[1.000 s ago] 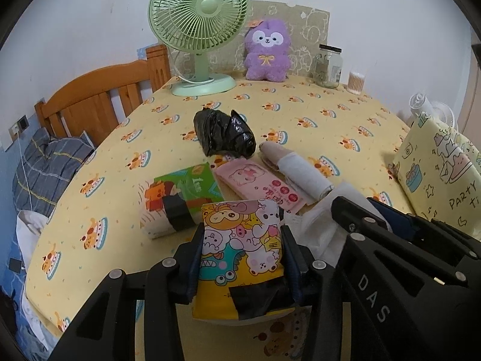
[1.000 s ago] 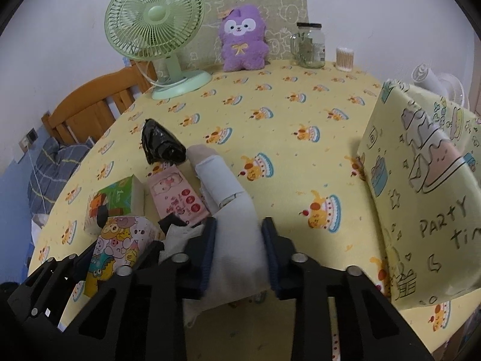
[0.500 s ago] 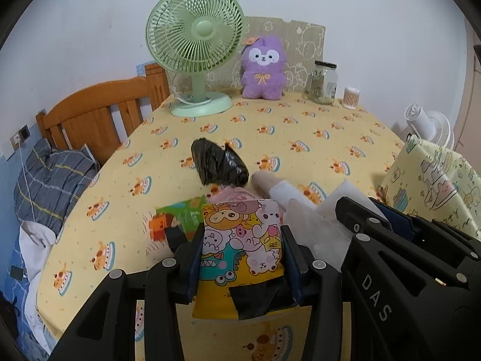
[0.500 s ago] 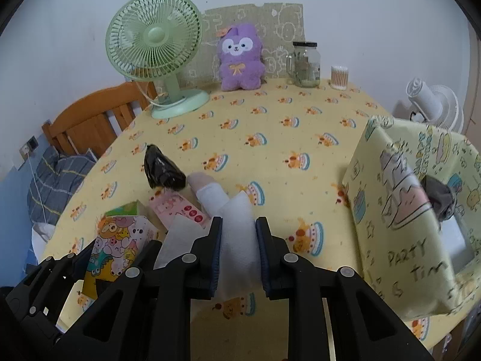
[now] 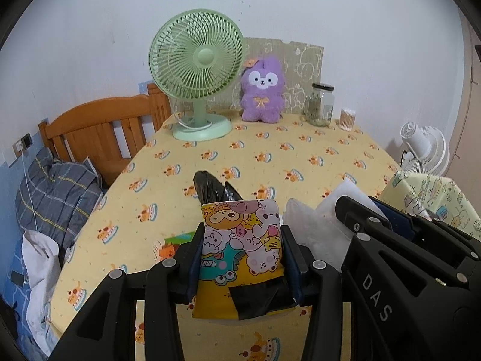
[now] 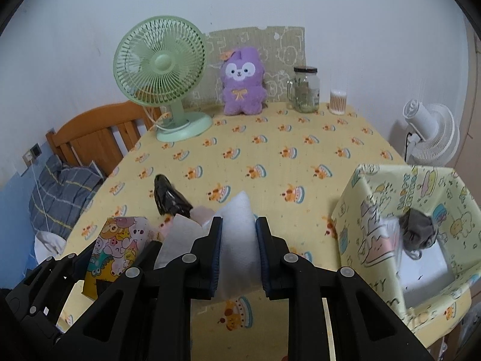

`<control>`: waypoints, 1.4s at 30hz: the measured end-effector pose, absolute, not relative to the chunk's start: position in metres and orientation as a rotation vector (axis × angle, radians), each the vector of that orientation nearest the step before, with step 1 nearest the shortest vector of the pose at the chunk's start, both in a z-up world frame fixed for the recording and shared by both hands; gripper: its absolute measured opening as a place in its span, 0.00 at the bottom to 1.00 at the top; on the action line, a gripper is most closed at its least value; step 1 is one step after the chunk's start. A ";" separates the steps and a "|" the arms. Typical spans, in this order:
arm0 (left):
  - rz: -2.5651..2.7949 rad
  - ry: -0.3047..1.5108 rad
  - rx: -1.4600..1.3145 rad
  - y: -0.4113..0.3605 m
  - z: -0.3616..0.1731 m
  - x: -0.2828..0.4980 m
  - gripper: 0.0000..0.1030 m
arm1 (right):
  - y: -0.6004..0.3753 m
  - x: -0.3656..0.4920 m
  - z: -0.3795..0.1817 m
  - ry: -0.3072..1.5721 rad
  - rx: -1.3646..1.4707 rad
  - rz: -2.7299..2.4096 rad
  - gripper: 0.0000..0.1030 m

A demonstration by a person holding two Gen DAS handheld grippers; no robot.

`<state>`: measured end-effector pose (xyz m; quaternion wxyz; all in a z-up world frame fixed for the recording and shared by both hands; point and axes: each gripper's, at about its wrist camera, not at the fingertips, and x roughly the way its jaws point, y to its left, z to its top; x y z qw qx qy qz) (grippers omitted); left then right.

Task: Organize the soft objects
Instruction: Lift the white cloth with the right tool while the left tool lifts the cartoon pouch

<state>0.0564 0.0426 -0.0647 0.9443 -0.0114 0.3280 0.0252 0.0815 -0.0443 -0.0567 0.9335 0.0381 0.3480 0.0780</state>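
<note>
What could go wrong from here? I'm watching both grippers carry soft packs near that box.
The white pack bulges past the right gripper; it might slip out. The cartoon pack in the left gripper hangs loosely below the fingers and may sag free. The box already holds a grey item, so the opening could be crowded.

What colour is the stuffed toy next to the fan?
Purple, with a white face; the stuffed toy shows best in the right wrist view.
</note>
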 end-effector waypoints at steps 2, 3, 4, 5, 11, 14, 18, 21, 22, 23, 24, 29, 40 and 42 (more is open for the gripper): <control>0.052 0.661 -0.024 0.042 -0.059 0.056 0.45 | -0.044 0.081 -0.051 0.702 0.077 0.160 0.24; 0.051 0.657 -0.024 0.042 -0.056 0.056 0.45 | -0.044 0.081 -0.048 0.698 0.076 0.161 0.24; 0.050 0.653 -0.026 0.043 -0.054 0.057 0.45 | -0.043 0.081 -0.046 0.694 0.075 0.160 0.24; 0.050 0.651 -0.026 0.043 -0.052 0.057 0.45 | -0.043 0.082 -0.043 0.689 0.074 0.160 0.24; 0.048 0.631 -0.032 0.042 -0.041 0.059 0.45 | -0.044 0.084 -0.030 0.664 0.067 0.162 0.24; 0.048 0.621 -0.034 0.042 -0.037 0.061 0.45 | -0.044 0.085 -0.024 0.654 0.064 0.163 0.24; 0.047 0.612 -0.034 0.042 -0.032 0.062 0.45 | -0.045 0.086 -0.019 0.645 0.063 0.163 0.24; 0.043 0.610 -0.034 0.041 -0.031 0.062 0.45 | -0.046 0.087 -0.016 0.639 0.063 0.161 0.24; 0.041 0.608 -0.033 0.040 -0.030 0.063 0.45 | -0.046 0.088 -0.016 0.638 0.064 0.161 0.24; 0.039 0.606 -0.033 0.039 -0.029 0.062 0.45 | -0.048 0.088 -0.015 0.636 0.065 0.161 0.24; 0.037 0.605 -0.033 0.038 -0.029 0.062 0.45 | -0.049 0.088 -0.014 0.634 0.065 0.160 0.24; 0.029 0.599 -0.034 0.031 -0.026 0.061 0.45 | -0.055 0.086 -0.011 0.625 0.069 0.153 0.24; 0.000 0.576 -0.020 0.008 -0.016 0.058 0.45 | -0.076 0.078 -0.002 0.593 0.081 0.128 0.24; -0.001 0.573 -0.021 0.005 -0.014 0.058 0.45 | -0.080 0.077 -0.001 0.588 0.084 0.124 0.24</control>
